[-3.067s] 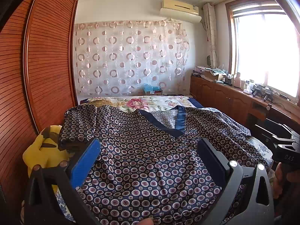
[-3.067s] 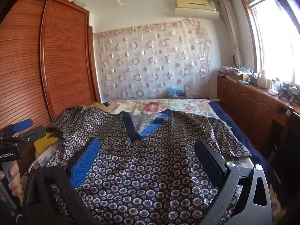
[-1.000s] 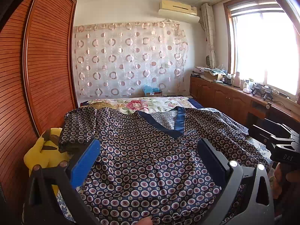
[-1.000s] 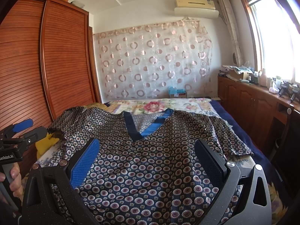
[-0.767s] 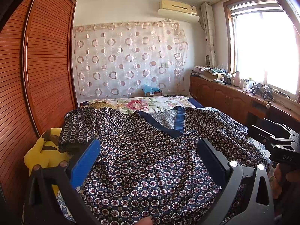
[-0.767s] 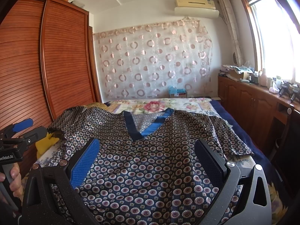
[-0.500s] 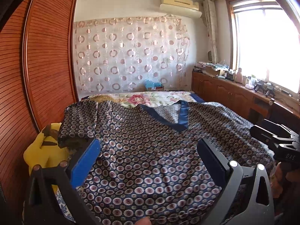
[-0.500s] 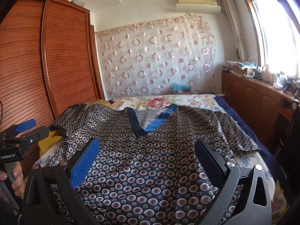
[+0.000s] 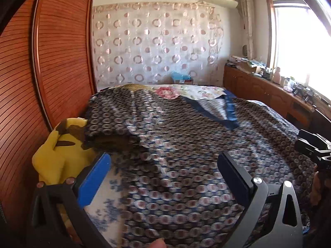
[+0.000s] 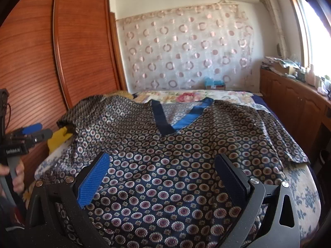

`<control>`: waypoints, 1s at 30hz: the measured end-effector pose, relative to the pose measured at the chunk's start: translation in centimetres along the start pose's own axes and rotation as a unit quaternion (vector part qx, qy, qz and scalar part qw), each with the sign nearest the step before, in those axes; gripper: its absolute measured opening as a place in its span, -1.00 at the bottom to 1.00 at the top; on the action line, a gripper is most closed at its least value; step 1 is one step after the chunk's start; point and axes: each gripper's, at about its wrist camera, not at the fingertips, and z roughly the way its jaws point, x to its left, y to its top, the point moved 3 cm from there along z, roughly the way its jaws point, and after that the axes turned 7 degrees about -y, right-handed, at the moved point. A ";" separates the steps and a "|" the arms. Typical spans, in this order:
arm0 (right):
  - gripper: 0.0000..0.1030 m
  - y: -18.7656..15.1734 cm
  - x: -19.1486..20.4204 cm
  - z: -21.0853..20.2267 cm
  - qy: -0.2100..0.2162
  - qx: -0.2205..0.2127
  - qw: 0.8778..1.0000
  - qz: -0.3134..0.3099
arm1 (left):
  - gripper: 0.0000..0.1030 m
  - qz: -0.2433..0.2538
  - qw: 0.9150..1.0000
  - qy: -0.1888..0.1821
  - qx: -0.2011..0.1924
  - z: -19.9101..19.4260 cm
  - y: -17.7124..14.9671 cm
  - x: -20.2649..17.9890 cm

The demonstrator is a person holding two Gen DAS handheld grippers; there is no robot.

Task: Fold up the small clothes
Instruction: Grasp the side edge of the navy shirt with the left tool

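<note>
A dark blue top [image 10: 169,165] with a ring print and a blue V-neck band [image 10: 165,122] lies spread flat on the bed, its sleeves out to both sides. My right gripper [image 10: 163,171] is open just above the lower middle of the cloth, holding nothing. My left gripper [image 9: 165,171] is open over the top's [image 9: 186,144] left part, near its left sleeve [image 9: 111,124]; this view is blurred. The left gripper also shows at the left edge of the right wrist view [image 10: 35,134], with a hand [image 10: 18,175] on its handle.
A yellow plush toy [image 9: 60,148] sits under the left sleeve against the slatted wooden wardrobe [image 9: 41,72]. The bed has a blue-flowered sheet [image 10: 300,186] and a floral quilt [image 9: 186,90] at the far end. Wooden cabinets [image 10: 289,103] line the right side under the window.
Both grippers have moved forward and lower over the top. The left one has also shifted left toward the sleeve and the plush toy. Both stay open.
</note>
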 end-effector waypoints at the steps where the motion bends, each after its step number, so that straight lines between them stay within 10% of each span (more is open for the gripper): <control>1: 1.00 0.0 0.1 0.4 0.003 0.003 1.000 -0.004 | 1.00 -0.003 1.000 0.000 0.004 0.2 0.1 0.7; 16: 0.89 0.4 2.8 4.9 0.044 0.049 0.997 -0.036 | 0.87 -0.057 0.997 -0.018 0.055 3.8 3.1 10.0; 30: 0.89 1.4 5.6 6.7 0.068 0.063 0.994 -0.061 | -0.63 -0.101 0.987 -0.013 0.122 10.0 5.3 15.1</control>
